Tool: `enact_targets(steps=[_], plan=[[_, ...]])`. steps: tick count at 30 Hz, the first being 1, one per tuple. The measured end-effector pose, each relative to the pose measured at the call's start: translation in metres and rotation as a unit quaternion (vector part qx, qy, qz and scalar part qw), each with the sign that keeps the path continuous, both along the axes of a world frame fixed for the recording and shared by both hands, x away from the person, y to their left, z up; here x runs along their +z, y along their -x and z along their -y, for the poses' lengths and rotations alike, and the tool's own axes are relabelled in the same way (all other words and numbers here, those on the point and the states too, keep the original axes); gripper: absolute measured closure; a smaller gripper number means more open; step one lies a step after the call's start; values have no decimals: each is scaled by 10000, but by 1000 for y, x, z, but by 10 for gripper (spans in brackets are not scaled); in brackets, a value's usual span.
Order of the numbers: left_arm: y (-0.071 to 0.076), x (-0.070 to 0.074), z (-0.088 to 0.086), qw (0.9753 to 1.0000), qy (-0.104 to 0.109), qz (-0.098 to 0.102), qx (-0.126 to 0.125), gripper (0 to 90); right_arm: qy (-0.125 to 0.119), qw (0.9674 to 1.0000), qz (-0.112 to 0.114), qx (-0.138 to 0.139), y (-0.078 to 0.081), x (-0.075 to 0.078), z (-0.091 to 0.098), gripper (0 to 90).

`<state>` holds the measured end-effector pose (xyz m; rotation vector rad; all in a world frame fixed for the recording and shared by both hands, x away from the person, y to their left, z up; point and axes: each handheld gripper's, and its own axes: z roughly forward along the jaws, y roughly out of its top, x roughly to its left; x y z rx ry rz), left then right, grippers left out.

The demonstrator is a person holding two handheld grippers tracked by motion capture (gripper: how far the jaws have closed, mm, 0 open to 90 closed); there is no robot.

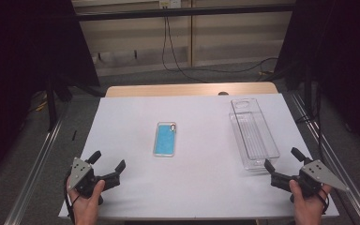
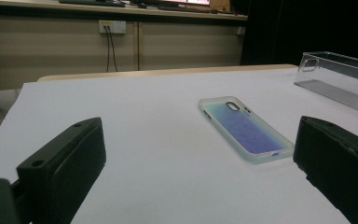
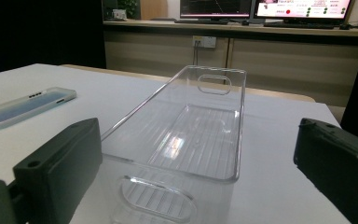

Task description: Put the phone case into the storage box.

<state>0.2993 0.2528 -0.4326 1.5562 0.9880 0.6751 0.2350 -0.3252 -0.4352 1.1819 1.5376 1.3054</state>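
Observation:
A blue phone case [image 1: 165, 138] lies flat near the middle of the white table [image 1: 122, 122]. A long clear plastic bin [image 1: 253, 132] stands at the right. My left gripper [image 1: 108, 165] rests at the near left corner, held by a hand, jaws wide apart and empty. From the left gripper view the phone case [image 2: 244, 128] lies ahead and to the right, the bin [image 2: 340, 79] beyond it. My right gripper [image 1: 281, 161] sits at the near right, open and empty, just short of the bin's near end. The right gripper view looks into the bin [image 3: 191, 130], with the phone case [image 3: 25, 108] at left.
The white sheet covers a wooden tabletop [image 1: 187, 89] whose far edge shows. Metal rails [image 1: 37, 159] run along both sides of the table. Cables [image 1: 173, 51] hang by the back wall. Monitors [image 3: 261, 8] stand on a bench behind.

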Motion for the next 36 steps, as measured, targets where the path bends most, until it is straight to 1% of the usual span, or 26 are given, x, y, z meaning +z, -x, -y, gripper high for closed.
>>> enact_targets(steps=[3, 5, 7, 9, 10, 13, 14, 15, 18, 19, 20, 22, 23, 25, 26, 27, 28, 29, 30, 31, 32, 33, 34, 36], plan=[[-3, 1, -1, 10000, -8, -21, -51, 25, -11, 10000, -21, 24, 1, 0, -1, 8], [-6, 0, -3, 10000, -16, -38, -31, 25, -11, 10000, -35, 43, 1, -1, -1, 8], [-7, 0, -4, 10000, -12, -75, -46, 25, -9, 10000, -46, 53, 0, -1, -2, 8], [-8, 1, -4, 9999, -16, -71, -72, 25, -13, 10000, -71, 42, 0, -1, -3, 7], [-8, 1, -4, 9999, -38, -50, -92, 28, 0, 9999, -99, 55, -1, -2, -3, 7], [-7, 3, -3, 9999, 5, -22, -150, 32, -26, 9999, -100, 62, -1, -2, -4, 7], [-8, 3, -3, 9997, 19, -60, -221, 43, -20, 9999, -99, 69, -1, -2, -4, 7], [-8, 4, -2, 9995, 80, -117, -289, 43, -21, 9999, -102, 75, -1, -2, -4, 7], [-11, 9, 1, 9992, 127, -69, -380, 43, -8, 9999, -107, 93, -1, -2, -6, 7], [-13, 11, 2, 9988, 170, -61, -445, 43, -24, 9999, -100, 99, 0, -1, -7, 7], [-15, 13, 5, 9983, 265, -41, -514, 43, -21, 9999, -100, 97, 0, -1, -7, 7], [-15, 14, 6, 9982, 263, -18, -530, 42, -26, 9999, -101, 108, 0, -1, -7, 7], [-16, 14, 7, 9984, 223, 5, -528, 42, -24, 9999, -96, 104, 0, -1, -8, 7], [-17, 15, 10, 9982, 248, 56, -537, 31, -31, 9999, -103, 120, -1, -1, -9, 7], [-18, 14, 11, 9980, 285, 42, -560, 31, -31, 9999, -103, 120, -1, -1, -9, 7], [-20, 14, 11, 9976, 394, -30, -577, 27, -17, 9998, -109, 147, -2, -1, -9, 8], [-21, 12, 14, 9972, 410, -46, -616, 26, 2, 9997, -126, 186, -2, -1, -9, 10], [-21, 12, 14, 9972, 410, -46, -616, 26, 2, 9997, -126, 186, -2, -1, -9, 10], [-21, 12, 15, 9977, 174, 93, -643, 26, -26, 9997, -127, 192, -1, -1, -8, 10], [-21, 12, 16, 9978, 81, 162, -634, 26, -30, 9997, -127, 195, -1, -1, -8, 10], [-21, 12, 16, 9977, 80, 186, -645, 26, -30, 9997, -127, 195, -1, -1, -8, 10], [-22, 12, 16, 9975, 161, 177, -667, 26, -29, 9998, -123, 182, -1, -1, -8, 10], [-22, 13, 16, 9973, 185, 172, -683, 26, -54, 9998, -115, 175, -1, -1, -8, 12], [-26, 13, 19, 9971, 106, 262, -713, 26, -41, 9998, -118, 184, -1, -1, -8, 12]])
